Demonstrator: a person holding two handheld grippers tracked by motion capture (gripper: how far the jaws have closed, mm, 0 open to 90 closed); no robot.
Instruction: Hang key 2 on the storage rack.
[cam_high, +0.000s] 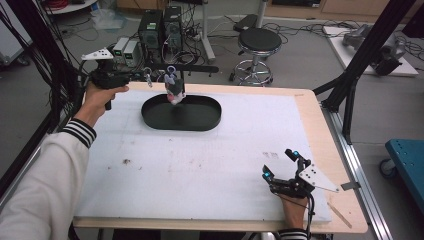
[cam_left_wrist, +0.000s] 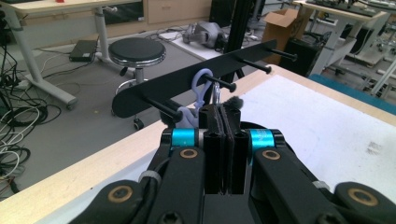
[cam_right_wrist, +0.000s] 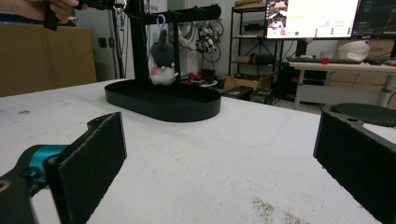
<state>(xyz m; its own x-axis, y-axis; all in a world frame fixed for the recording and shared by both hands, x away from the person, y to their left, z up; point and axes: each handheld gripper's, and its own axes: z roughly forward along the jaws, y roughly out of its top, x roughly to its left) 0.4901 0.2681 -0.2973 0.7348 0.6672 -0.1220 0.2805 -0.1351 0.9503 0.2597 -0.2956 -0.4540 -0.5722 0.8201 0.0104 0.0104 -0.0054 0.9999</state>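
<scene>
Left gripper (cam_left_wrist: 223, 116) clenched on something thin, likely the ring of the grey-and-white plush keychain with lilac clasp (cam_high: 174, 90), hanging at twelve o'clock off a peg of the black metal rack bar (cam_left_wrist: 196, 81). Bar's long axis crosswise to the jaws. Right gripper (cam_high: 281, 165) released, resting well apart at five o'clock.

grey floor, black stool (cam_high: 258, 41), cables, lit monitor (cam_right_wrist: 312, 17)
</scene>
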